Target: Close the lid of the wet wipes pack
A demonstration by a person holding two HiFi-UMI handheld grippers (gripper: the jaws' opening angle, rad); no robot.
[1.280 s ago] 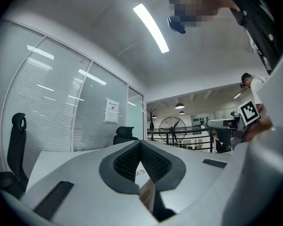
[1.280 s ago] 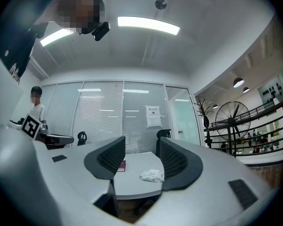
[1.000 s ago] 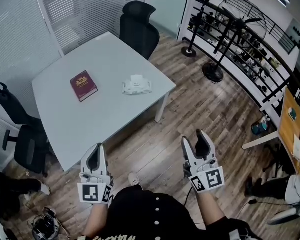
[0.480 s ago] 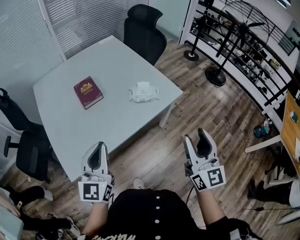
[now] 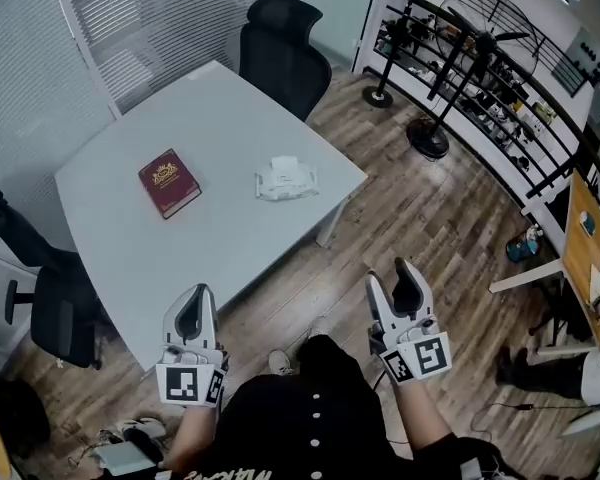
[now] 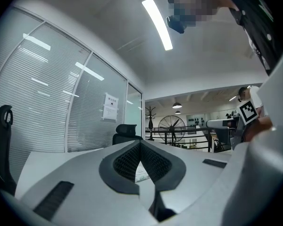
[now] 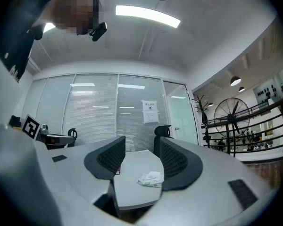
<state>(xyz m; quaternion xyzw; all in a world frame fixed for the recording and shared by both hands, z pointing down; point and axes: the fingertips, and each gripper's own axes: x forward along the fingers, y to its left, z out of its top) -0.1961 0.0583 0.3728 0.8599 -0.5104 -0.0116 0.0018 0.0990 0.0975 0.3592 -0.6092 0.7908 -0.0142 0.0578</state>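
The white wet wipes pack (image 5: 286, 179) lies near the right edge of the light grey table (image 5: 220, 238), a white flap showing on its top; I cannot tell whether the flap is raised. Both grippers hang over the wooden floor, well short of the table. My left gripper (image 5: 193, 296) has its jaws met at the tips, holding nothing. My right gripper (image 5: 391, 276) is open and empty. The right gripper view shows the pack (image 7: 151, 178) far off between the open gripper's (image 7: 139, 147) jaws. In the left gripper view a sliver of the pack (image 6: 140, 173) shows below the shut gripper's (image 6: 140, 145) tips.
A dark red book (image 5: 170, 182) lies on the table left of the pack. Black office chairs stand at the far corner (image 5: 280, 53) and the left side (image 5: 50, 303). A standing fan (image 5: 432, 128) and a black railing with shelves (image 5: 500, 88) are to the right.
The table and room have shifted slightly in the head view as the person moves; a leg has stepped forward between the grippers. Both grippers keep their places and jaw states.
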